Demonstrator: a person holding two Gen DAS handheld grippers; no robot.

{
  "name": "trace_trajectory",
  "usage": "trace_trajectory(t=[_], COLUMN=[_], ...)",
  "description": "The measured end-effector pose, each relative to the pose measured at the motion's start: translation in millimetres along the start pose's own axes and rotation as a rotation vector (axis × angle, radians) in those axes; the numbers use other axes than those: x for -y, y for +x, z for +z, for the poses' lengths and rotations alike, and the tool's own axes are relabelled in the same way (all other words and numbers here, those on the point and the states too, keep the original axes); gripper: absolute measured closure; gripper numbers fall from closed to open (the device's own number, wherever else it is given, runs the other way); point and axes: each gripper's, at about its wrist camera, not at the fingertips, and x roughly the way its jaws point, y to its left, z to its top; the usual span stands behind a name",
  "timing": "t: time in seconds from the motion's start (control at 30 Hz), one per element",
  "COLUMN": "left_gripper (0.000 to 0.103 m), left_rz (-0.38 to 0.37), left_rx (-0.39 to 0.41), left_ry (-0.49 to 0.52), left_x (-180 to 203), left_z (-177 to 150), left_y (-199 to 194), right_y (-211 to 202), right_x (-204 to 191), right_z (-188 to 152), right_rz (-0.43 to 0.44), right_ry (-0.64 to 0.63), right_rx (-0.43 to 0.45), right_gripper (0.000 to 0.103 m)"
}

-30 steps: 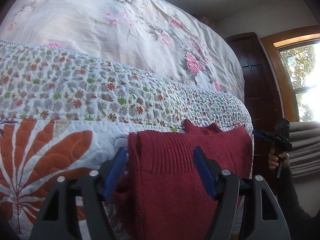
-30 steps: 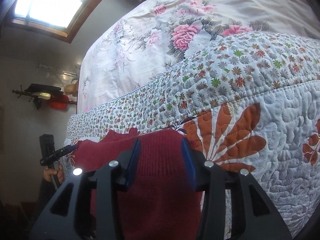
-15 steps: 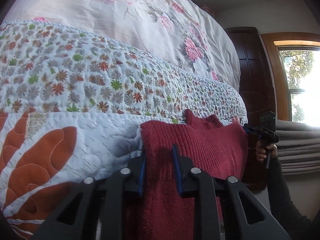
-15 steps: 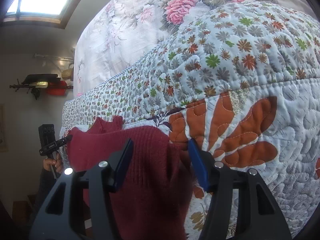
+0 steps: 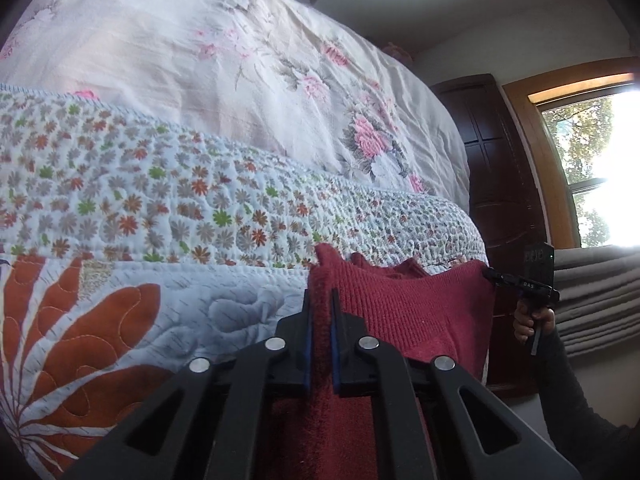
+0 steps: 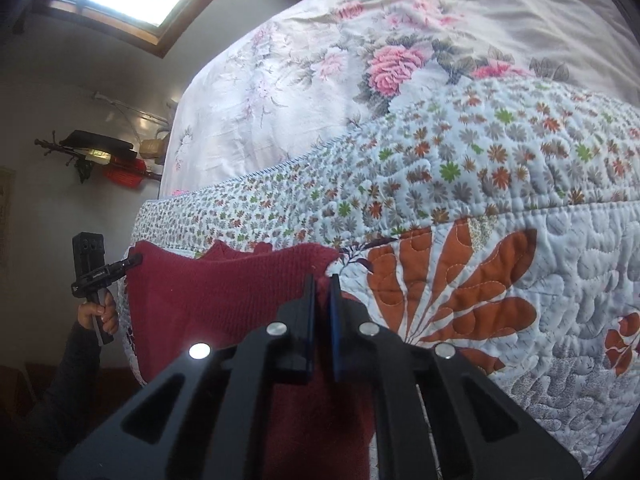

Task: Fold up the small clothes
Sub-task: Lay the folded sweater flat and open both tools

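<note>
A red sweater (image 5: 404, 312) is lying on a flowered quilt (image 5: 168, 208) covering a bed, as the left hand-held gripper (image 5: 320, 312) and right hand-held gripper (image 6: 322, 300) are each clamping tight on opposite corners of its edge.

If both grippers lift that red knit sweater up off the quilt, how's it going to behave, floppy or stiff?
Probably floppy: the red knit sweater already sags between the left gripper and the right gripper, each shut on an edge. Its fuzzy ribbed knit looks unlikely to slip from the pads. It seems thick, so likely somewhat heavy for its size, and may drag on the quilt.
</note>
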Motion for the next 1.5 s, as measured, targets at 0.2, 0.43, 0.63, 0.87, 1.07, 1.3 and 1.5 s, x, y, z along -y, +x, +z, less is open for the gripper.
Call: trace_trajectory(t=[0.2, 0.43, 0.63, 0.87, 1.07, 1.3, 1.5], left_gripper=[0.097, 0.097, 0.097, 0.09, 0.087, 0.084, 0.096], left_rz=[-0.019, 0.04, 0.109, 0.177, 0.128, 0.158, 0.186], left_rx=[0.073, 0.075, -0.018, 0.032, 0.149, -0.023, 0.023], left_ry=[0.019, 0.006, -0.081, -0.096, 0.075, 0.145, 0.132], left_x=[13.1, -1.1, -37.9, -36.1, 34.0, 57.9, 47.5], left_z=[14.8, 45.8, 37.1, 22.1, -40.2, -135.2, -142.4], left_y=[-16.0, -2.8, 40.9, 16.1, -52.9, 14.7, 6.1], right_y=[-23.1, 9.6, 53.0, 19.0, -22.2, 4.7, -8.5], right_x=[-22.3, 0.8, 27.2, 35.9, 44.1, 43.7, 41.5], right_z=[13.1, 36.9, 27.1, -13.0, -120.4, -196.3, -205.5], right_rz=[-0.009, -0.061, -0.158, -0.078, 0.017, 0.086, 0.034], right_ry=[-0.039, 0.052, 0.108, 0.176, 0.237, 0.275, 0.259], right_rx=[0.102, 0.087, 0.007, 0.105, 0.152, 0.078, 0.103], right_gripper=[0.098, 0.098, 0.097, 0.071, 0.065, 0.08, 0.088])
